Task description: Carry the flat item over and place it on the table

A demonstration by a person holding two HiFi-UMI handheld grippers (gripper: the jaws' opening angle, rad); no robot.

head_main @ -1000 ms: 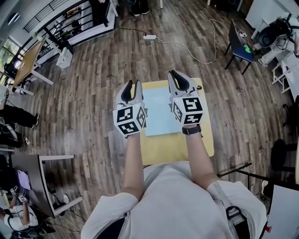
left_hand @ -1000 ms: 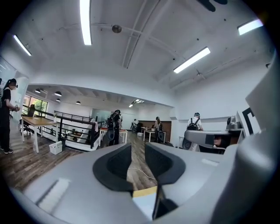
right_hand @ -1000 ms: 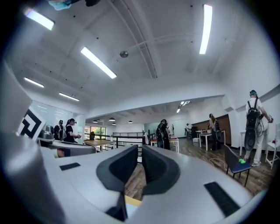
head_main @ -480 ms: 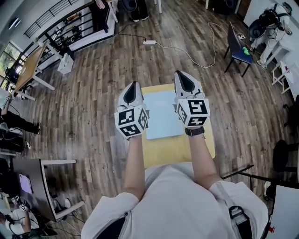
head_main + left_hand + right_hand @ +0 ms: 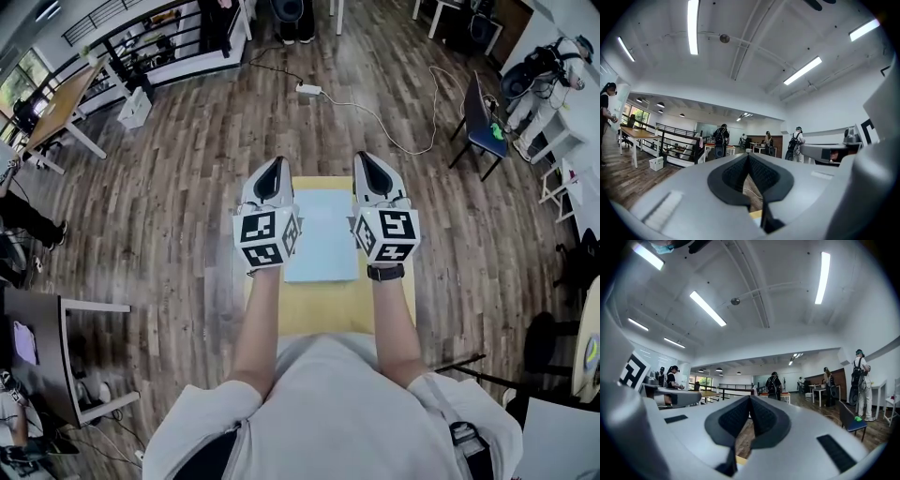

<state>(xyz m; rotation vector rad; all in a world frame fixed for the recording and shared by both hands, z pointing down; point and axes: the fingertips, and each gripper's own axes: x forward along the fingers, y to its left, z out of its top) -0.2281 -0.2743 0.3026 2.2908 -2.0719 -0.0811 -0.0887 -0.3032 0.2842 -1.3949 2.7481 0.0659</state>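
Observation:
A light blue flat sheet point(image 5: 322, 234) lies on a small yellow table top point(image 5: 328, 307) right in front of the person. My left gripper point(image 5: 273, 167) hovers along the sheet's left side and my right gripper point(image 5: 368, 159) along its right side, both pointing forward. Each one is shut, and nothing shows between the tips. In the left gripper view the dark pads point(image 5: 761, 176) meet at the left gripper's tip point(image 5: 749, 155), with a sliver of yellow table point(image 5: 756, 214) below. The right gripper view shows the right gripper's tip point(image 5: 750, 397) closed the same way.
Wooden floor surrounds the small table. A power strip with a white cable point(image 5: 307, 90) lies ahead on the floor. A blue chair point(image 5: 480, 117) stands at the right, a wooden desk point(image 5: 58, 108) at the far left and a dark desk point(image 5: 37, 347) at the near left. People stand farther off.
Both grippers' jaws have closed from slightly apart. The hands have drawn level beside the blue sheet, which has stayed on the yellow table.

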